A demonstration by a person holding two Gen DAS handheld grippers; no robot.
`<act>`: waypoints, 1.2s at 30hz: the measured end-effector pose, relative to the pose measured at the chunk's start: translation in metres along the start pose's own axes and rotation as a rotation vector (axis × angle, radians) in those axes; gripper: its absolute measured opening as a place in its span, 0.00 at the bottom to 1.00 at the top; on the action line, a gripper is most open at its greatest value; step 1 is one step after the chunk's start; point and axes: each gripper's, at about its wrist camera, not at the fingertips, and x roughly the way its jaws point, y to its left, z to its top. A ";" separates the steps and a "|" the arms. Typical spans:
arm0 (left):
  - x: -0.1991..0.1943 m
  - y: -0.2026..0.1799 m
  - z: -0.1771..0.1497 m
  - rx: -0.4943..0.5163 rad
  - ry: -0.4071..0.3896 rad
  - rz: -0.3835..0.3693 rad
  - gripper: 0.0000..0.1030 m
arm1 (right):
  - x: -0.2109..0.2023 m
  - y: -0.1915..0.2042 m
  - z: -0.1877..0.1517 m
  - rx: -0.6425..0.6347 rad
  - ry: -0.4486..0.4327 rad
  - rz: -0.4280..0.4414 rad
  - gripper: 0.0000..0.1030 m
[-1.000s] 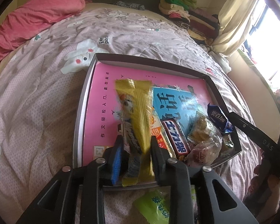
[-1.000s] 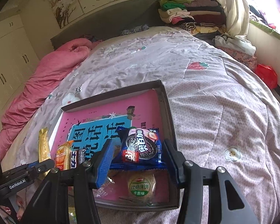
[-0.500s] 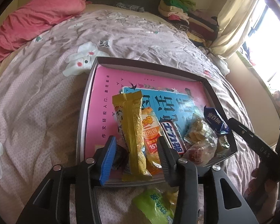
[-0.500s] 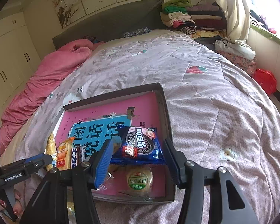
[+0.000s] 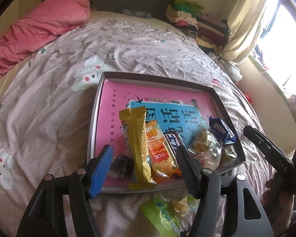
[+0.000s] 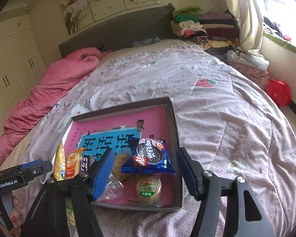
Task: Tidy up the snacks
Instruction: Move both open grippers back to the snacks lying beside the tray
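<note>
A shallow dark tray [image 5: 96, 106] with a pink liner lies on the bed and also shows in the right wrist view [image 6: 172, 110]. In it lie a long gold snack bar [image 5: 138, 146], an orange packet [image 5: 159, 154], a dark bar [image 5: 174, 140], clear-wrapped cakes [image 5: 205, 144] and a blue cookie pack [image 6: 150, 158]. A round green-labelled biscuit [image 6: 149, 187] lies by the near rim. My left gripper [image 5: 144, 162] is open and empty above the gold bar's near end. My right gripper [image 6: 146, 167] is open and empty around the blue pack.
A green snack bag [image 5: 163, 215] lies on the quilt just outside the tray's near edge. A pink duvet [image 5: 35, 29] is bunched at the far left. Folded clothes [image 6: 193, 25] are stacked by the headboard. A red bag [image 6: 278, 92] sits on the floor at right.
My left gripper opened, let go of the gold bar and drew back; the bar now lies in the tray. My right gripper pulled back slightly from the blue pack.
</note>
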 end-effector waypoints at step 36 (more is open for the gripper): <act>-0.045 -0.031 -0.024 0.145 -0.028 -0.015 0.73 | -0.060 0.033 -0.032 -0.124 -0.035 0.091 0.79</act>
